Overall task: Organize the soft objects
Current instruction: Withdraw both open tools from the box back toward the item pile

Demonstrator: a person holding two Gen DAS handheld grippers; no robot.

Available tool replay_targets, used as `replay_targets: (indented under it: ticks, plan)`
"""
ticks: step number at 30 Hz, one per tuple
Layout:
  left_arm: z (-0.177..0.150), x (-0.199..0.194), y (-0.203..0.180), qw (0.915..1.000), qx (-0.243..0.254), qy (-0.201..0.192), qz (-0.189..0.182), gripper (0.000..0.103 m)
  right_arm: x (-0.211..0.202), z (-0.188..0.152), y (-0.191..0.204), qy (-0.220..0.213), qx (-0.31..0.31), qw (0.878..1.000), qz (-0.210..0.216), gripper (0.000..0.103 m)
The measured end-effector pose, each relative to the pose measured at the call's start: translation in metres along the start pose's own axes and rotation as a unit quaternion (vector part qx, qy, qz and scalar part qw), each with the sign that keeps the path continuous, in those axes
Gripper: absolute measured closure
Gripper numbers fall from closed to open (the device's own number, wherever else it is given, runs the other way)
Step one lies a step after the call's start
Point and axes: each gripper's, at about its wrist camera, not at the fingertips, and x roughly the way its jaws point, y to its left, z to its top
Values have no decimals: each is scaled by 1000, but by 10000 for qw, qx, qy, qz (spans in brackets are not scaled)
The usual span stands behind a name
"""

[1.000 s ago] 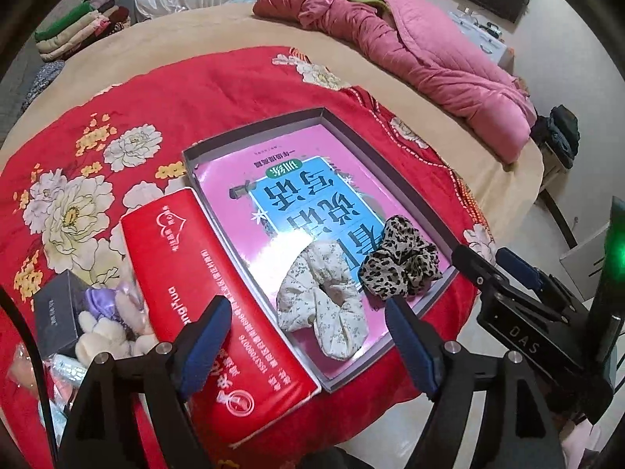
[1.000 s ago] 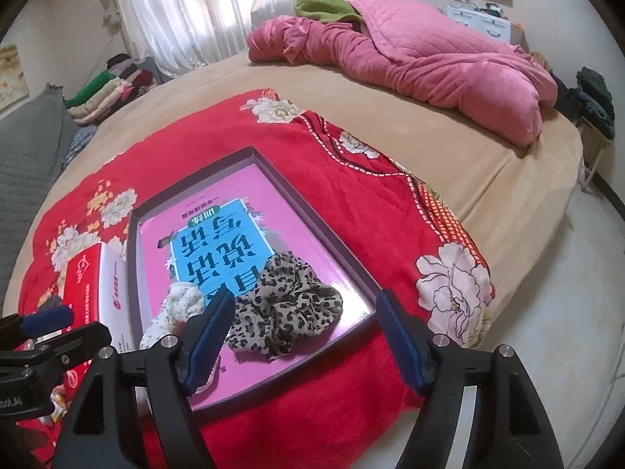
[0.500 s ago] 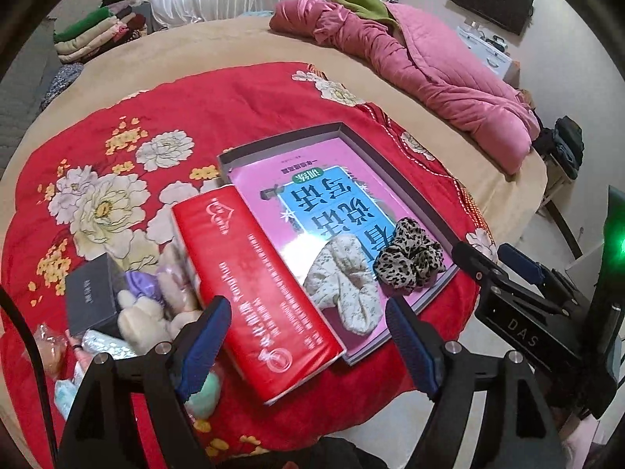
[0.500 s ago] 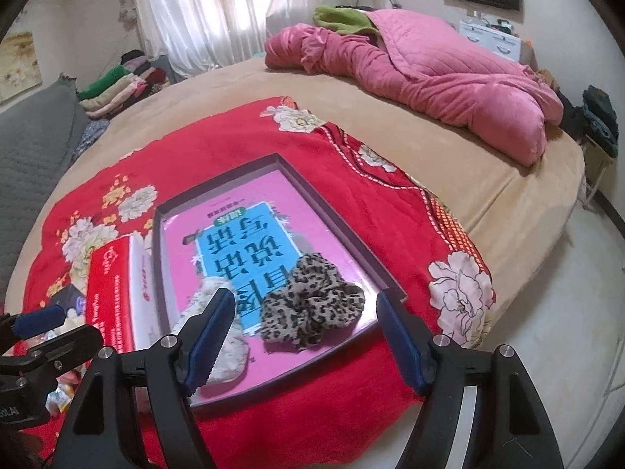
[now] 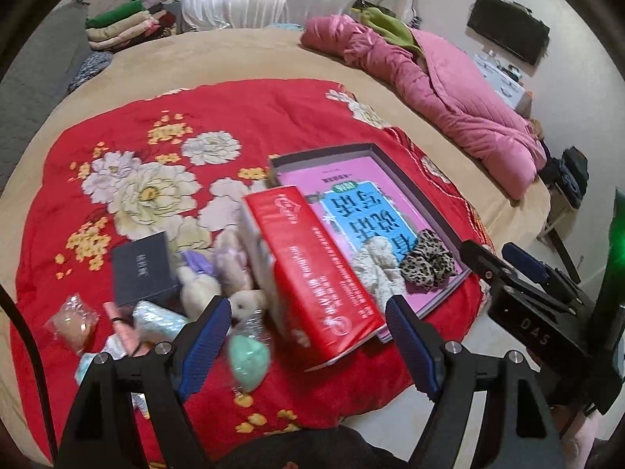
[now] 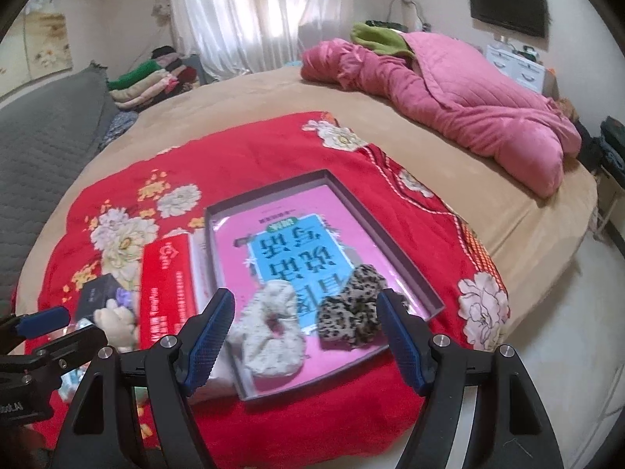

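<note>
The other tool's black body [image 5: 535, 324] on the right says "DAS". The blue panel in the pink tray [image 6: 300, 250] has big Chinese words, upside down. The red box [image 5: 312, 269] has small white writing, too blurry to read.

Both your wrist cameras look steeply down from just off the bed's near edge at the shallow box [image 5: 394, 219] [image 6: 218, 273]. Your left view sits left of it, your right view nearer; both share it.

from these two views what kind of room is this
Most likely a bedroom: a wide bed with a bunched pink quilt, folded clothes stacked near the curtained window, and a wall-mounted TV.
</note>
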Motion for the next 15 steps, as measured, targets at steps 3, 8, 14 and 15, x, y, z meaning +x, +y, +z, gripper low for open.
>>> replay_targets:
  ticks: [3, 8, 14, 15]
  plan:
    - [-2, -11, 16, 9999, -116, -70, 101, 22, -8, 1, 14, -86, -97, 9999, 62, 27]
    - [-6, -34, 50, 9988, -372, -199, 264, 22, -19, 5, 37, -201, -217, 9992, 255, 27]
    - [-13, -62, 97, 9950, -722, -346, 602, 22, -32, 8, 63, -315, -385, 9977, 455, 27]
    - [-14, -65, 104, 9944, -791, -360, 608, 22, -35, 8, 68, -345, -420, 9972, 504, 27]
